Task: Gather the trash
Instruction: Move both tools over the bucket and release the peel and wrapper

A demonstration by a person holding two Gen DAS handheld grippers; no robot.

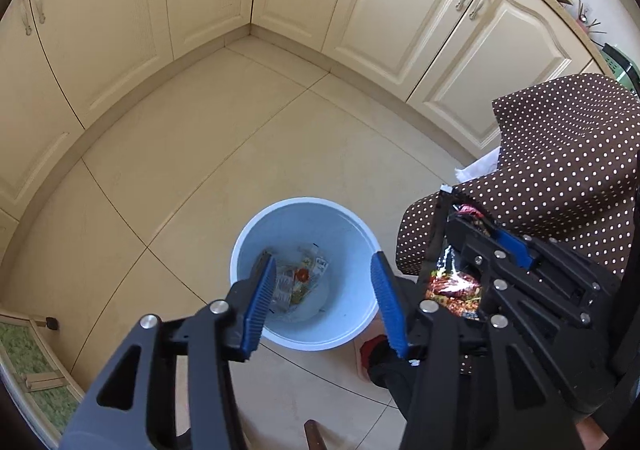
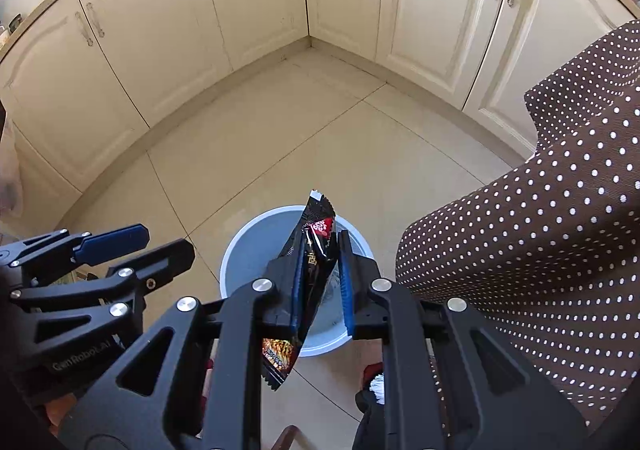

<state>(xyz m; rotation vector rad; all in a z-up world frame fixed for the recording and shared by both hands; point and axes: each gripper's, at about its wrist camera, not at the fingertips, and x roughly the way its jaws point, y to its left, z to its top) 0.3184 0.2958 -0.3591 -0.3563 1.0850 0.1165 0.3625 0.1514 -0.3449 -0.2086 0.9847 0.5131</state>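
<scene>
At the far left, cream cupboard doors [image 1: 100, 21] curve round a tiled floor [image 1: 180, 153], and the pale blue bin [image 1: 256, 228] stands out on the tiles, clear of the doors, presumably so both arms can reach over it. The left claw [image 1: 324, 296] hangs directly above the bin's mouth with its blue pads spread wide and nothing between them; a clear wrapper [image 1: 302, 282] lies flat on the bin's bottom below it. Further right, the right claw [image 2: 322, 282] holds a black and red snack packet [image 2: 316, 246] upright, over the bin, its top edge poking above the pads and its lower end dangling below them (the grip looks loose on the right side, where a sliver of gap shows beside the pad, so the packet may be pinched mainly against the left pad). Held there, the packet seems set to drop straight in once the pads part. At the right edge, a brown dotted cloth [image 2: 540, 209] drapes close beside the bin.
</scene>
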